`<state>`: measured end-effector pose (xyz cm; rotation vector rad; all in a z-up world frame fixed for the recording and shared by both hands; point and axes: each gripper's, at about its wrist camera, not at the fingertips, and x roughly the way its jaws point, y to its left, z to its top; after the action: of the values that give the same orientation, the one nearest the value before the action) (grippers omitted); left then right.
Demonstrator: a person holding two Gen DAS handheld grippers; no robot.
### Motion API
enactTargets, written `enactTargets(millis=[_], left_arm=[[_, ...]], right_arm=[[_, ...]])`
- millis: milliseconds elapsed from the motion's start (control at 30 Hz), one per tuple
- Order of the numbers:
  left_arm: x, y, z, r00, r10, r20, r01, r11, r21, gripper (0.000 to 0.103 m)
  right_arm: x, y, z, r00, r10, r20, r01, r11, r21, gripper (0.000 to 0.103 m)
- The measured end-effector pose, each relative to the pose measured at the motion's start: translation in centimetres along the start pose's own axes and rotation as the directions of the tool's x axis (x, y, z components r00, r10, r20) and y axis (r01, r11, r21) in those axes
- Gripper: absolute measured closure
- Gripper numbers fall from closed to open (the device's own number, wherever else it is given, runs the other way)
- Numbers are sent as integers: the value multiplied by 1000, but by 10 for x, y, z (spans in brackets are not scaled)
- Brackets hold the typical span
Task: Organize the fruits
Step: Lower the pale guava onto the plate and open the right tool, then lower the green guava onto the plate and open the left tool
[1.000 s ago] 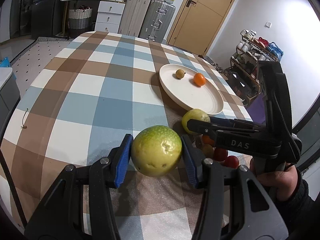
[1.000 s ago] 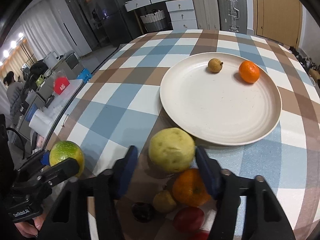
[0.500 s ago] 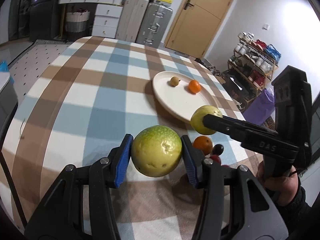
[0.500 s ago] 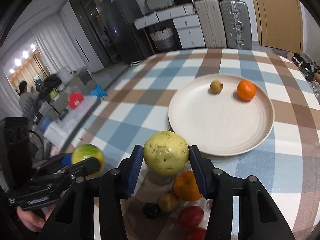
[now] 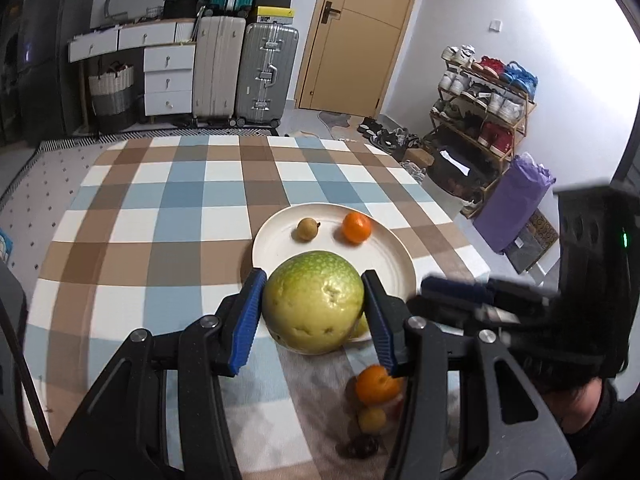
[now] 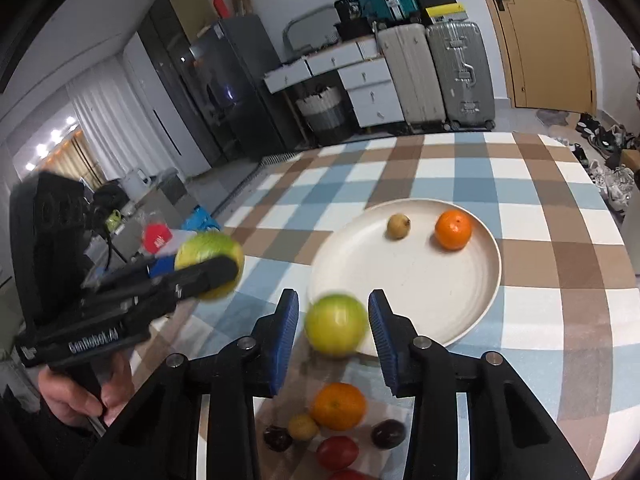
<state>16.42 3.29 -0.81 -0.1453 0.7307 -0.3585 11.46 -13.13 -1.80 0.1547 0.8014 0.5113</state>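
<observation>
the left gripper is clenched on a large green-yellow guava, its blue pads pressed against both sides of the fruit, which is held in the air over the near edge of the cream plate; the guava is nearly round, slightly wider than tall, its small dimpled navel facing the camera (a long axis is hard to call); the right gripper has its jaws spread, with a gap on each side of a second, smaller green guava, blurred, at the near rim of the plate; whether that fruit touches the plate i cannot tell; on the plate's far side lie 2 fruits, a small brown one and an orange, near each other but apart; closer in, on the checked tablecloth, sits a cluster: another orange, a small yellow fruit, 2 dark plums and a red tomato.
</observation>
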Motion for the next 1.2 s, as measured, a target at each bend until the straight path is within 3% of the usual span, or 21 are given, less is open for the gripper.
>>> enactTargets(millis=[233, 467, 700, 1067, 1200], left_arm=[[22, 26, -12, 999, -6, -54, 1, 996, -94, 57], [32, 39, -21, 998, -9, -67, 1, 993, -116, 57], [63, 26, -4, 995, -41, -88, 33, 995, -90, 57], [129, 12, 18, 989, -1, -151, -4, 999, -37, 57], [146, 12, 19, 985, 16, -173, -20, 999, -27, 57]], right_arm=[[13, -17, -23, 999, 22, -43, -20, 999, 47, 65], [17, -28, -15, 999, 19, -28, -17, 997, 81, 62], [28, -46, -4, 1000, 5, -27, -2, 992, 123, 62], [39, -62, -2, 1000, -1, -27, 5, 988, 155, 62], [36, -63, -3, 1000, -3, -19, 6, 987, 160, 55]])
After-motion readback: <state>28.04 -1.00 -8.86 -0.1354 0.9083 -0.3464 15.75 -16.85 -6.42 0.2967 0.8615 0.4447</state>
